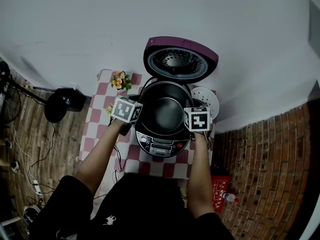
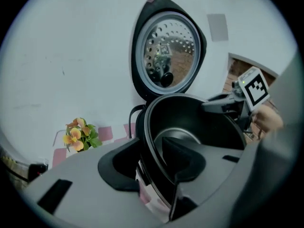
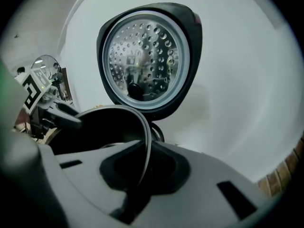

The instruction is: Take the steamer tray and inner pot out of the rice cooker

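Head view: rice cooker (image 1: 162, 145) w/ lid (image 1: 181, 59) tipped up, inner pot (image 1: 167, 113) inside it, steamer tray (image 1: 206, 99) out on the counter (image 1: 100, 120), just right of the cooker.
Pot is dark, smooth and round w/ a thin rim. Lid underside is a shiny perforated metal disc in a purple shell. Tray is white, round, holed. Counter has a red/white checked cloth and a small flower bunch (image 1: 120, 80) at its far-left corner. Left gripper (image 2: 156, 164) is spread, straddling the pot's left rim, gap showing on the outer side. Right gripper (image 3: 142, 167) pinches the right rim, thin edge btwn its pads. Space above the pot is open; wall sits close behind the lid; brick floor on both sides.
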`<state>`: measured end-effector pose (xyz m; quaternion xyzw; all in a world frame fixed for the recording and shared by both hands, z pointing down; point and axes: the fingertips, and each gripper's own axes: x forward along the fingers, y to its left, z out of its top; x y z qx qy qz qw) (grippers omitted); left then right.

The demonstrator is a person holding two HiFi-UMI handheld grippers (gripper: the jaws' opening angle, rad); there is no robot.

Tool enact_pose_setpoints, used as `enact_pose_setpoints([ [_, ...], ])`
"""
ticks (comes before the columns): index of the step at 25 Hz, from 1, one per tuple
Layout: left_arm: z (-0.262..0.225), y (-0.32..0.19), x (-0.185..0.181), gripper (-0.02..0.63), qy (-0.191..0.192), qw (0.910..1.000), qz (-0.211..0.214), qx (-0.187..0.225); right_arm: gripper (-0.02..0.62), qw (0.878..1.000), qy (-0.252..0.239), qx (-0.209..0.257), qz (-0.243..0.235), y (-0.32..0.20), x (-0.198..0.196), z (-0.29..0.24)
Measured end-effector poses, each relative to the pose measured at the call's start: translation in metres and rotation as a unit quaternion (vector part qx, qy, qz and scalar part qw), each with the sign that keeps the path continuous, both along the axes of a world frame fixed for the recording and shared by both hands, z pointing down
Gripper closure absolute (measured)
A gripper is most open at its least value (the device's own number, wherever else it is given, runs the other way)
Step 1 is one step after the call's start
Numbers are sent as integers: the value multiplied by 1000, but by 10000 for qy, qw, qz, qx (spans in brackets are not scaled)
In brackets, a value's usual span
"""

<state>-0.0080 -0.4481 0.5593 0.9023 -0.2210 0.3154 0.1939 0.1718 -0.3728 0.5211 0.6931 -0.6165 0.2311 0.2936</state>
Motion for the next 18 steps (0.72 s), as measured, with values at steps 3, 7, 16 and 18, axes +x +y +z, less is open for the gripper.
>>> enact_pose_setpoints([
  [3,-8,2,-1,520,190,9997,-132,-125,571,9989,-418,196,51,1,-2,-6],
  [7,-27,1,-4,554,636,9965,-485,-226,574,9970,-628,447,46,3,-6,-20],
  [16,-95,13,-11,571,1714,9817,-835,14,571,9867,-1044,1243,-58,24,-9,-69],
  [18,-111,18,-10,566,1963,9773,-801,34,572,9840,-1078,1415,-7,30,-8,-81],
])
